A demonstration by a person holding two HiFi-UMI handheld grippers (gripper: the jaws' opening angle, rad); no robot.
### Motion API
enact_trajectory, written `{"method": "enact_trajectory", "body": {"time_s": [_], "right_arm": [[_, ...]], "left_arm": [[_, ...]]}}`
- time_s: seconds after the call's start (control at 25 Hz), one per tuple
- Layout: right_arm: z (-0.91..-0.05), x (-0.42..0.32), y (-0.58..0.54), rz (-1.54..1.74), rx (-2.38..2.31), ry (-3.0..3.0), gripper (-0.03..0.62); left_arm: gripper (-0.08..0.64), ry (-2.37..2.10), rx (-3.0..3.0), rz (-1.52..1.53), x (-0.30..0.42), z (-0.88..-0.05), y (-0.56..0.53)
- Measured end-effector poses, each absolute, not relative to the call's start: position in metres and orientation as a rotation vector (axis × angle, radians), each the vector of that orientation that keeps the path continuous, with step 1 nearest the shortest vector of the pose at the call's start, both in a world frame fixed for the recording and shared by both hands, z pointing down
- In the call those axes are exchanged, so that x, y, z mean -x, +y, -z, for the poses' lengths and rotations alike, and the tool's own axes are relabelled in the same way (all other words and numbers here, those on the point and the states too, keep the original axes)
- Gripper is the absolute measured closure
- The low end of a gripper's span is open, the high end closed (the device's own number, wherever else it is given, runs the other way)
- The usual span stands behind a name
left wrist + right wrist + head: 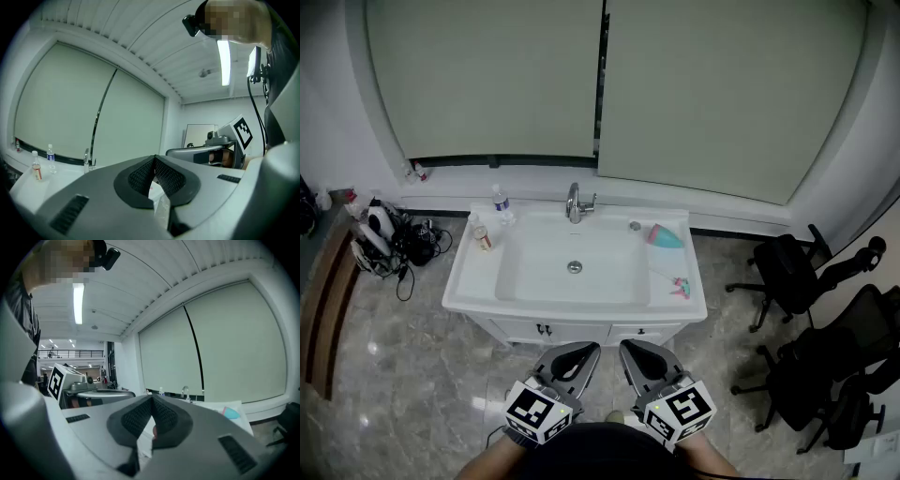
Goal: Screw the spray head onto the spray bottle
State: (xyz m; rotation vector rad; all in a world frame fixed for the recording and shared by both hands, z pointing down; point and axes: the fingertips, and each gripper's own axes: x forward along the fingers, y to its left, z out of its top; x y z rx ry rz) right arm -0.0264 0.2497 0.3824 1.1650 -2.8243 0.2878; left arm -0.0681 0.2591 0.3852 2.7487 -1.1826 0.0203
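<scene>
Room: pale roller blinds (487,75) fill the back wall. A white sink cabinet (487,281) stands on a marbled floor.

Far left, on the floor: a tangle of cables (394,246), clear of the work area.

Left ledge of the sink: a water bottle (500,202) and a small bottle (482,236), both upright and apparently not part of the job.

Centre back: the faucet (574,202).

Right ledge: the teal spray bottle (665,236) lies on its side. The spray head (679,286) lies nearer the front edge, apart from it. They are probably laid out separately so each tong can take one part.

Far right: office chairs (792,272).

Bottom edge: the left gripper (587,351) and right gripper (628,349) are held side by side near the person's body. Both have their jaws pressed together on nothing. They are well short of the sink, so the task looks not yet started.
</scene>
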Motion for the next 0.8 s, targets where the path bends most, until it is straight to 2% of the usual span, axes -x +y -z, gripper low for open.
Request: {"method": "enact_trajectory", "body": {"time_s": [0.8], "right_arm": [[-0.378,0.023,0.263,-0.317,-1.108,-2.896,0.593]], "left_arm": [[0.555,-1.138,-2.75,-0.031,0.055,-0.389,0.265]]}}
